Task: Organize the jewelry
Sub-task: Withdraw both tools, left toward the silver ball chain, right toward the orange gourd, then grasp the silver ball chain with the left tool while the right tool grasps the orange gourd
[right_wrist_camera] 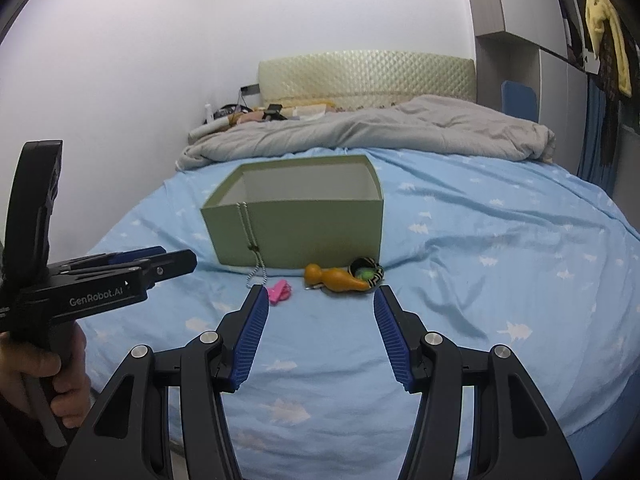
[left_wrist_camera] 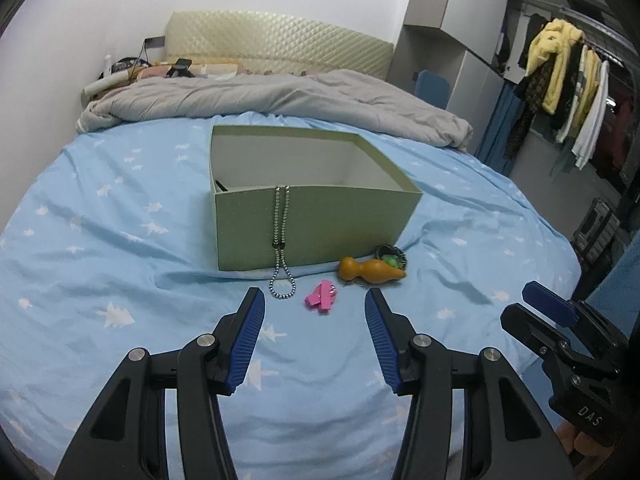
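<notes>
The left gripper (left_wrist_camera: pixel 315 300), black-framed with ribbed blue pads, hovers low over the pale blue bedsheet printed with white trees (left_wrist_camera: pixel 120 240); its jaws stand wide apart and hold nothing. The right gripper (right_wrist_camera: pixel 322 296) is likewise spread wide and empty above the same sheet, to the right of the left tool. In the right wrist view a bare hand (right_wrist_camera: pixel 60 376) grips the left tool's handle at the lower left.

Just beyond the left gripper's fingertips lies a small pink hair clip (left_wrist_camera: pixel 321 297). Left of it, a silver ball-bead chain (left_wrist_camera: pixel 282 240) hangs over the front wall of an open sage-green cardboard box (left_wrist_camera: pixel 320 228), its lower loop resting on the sheet and its upper end passing over the rim into the box. To the right of the clip, an orange-brown gourd-shaped wooden piece (left_wrist_camera: pixel 370 270) lies on its side close to the box's front right corner, touching a black-and-white patterned ring with green inside (left_wrist_camera: pixel 392 258).

Behind the box a rumpled grey duvet (left_wrist_camera: pixel 280 96) spans the bed, then a quilted cream headboard (left_wrist_camera: pixel 280 46). Clothes hang on a rack (left_wrist_camera: pixel 568 80) at far right.
</notes>
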Motion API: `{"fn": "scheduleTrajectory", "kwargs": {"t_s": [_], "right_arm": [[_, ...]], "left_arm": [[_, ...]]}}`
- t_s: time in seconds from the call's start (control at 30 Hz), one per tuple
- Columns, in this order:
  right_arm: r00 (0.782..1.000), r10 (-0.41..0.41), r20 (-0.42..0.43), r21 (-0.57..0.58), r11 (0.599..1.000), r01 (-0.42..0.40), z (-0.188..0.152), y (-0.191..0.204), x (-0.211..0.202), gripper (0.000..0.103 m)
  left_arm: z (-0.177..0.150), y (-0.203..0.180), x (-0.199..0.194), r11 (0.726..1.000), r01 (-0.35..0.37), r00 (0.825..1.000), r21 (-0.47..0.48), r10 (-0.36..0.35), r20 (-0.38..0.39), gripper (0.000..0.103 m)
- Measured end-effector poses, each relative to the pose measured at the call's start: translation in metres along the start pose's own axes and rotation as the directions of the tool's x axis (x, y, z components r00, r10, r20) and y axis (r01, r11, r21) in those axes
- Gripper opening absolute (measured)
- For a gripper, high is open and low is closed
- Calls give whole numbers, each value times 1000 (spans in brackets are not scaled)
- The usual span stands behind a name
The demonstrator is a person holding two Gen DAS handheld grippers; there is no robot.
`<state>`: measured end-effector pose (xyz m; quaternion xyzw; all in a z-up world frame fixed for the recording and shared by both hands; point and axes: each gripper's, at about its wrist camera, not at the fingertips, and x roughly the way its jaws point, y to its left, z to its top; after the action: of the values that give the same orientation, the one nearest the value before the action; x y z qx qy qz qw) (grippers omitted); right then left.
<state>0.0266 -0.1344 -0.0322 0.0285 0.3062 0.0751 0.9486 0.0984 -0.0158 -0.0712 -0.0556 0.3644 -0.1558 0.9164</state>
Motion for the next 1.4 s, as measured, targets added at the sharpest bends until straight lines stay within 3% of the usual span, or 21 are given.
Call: {"fn": "scheduleTrajectory", "kwargs": {"t_s": [0.33,0.43,0.6,0.73,0.87,1.17,1.23,1.4], "right_arm": [[998,5,-63,-35,999,-8,4,-16,61,53],[996,14,-87,-46,999,-18,4,-20,83,53],[991,34,-126,-63,997,-42,3,-21,116,53],[989,48,-142,-78,995,-60,4,-21,137,53],[987,51,-154,-110,992,-69,6,-18,152,52],[981,67,-180,-120,989,-90,4,-17,170,51],[978,70,-195,-121,988,-95,3,-17,174,46],[973,75,-217,-124,987,-104,0,-16,177,32]], "left_arm": [[5,7,59,999,-35,999,-19,35,-5,51],[4,9,79,999,-47,999,-20,47,-22,45],[0,15,106,997,-73,997,-28,72,-36,45],[2,16,118,996,-90,996,-26,89,-9,44],[5,15,133,995,-102,994,-9,102,-26,38],[10,16,141,987,-159,987,-25,158,-31,37],[10,15,142,984,-174,984,-32,173,-33,37],[11,17,148,979,-193,980,-63,189,-55,23]]}}
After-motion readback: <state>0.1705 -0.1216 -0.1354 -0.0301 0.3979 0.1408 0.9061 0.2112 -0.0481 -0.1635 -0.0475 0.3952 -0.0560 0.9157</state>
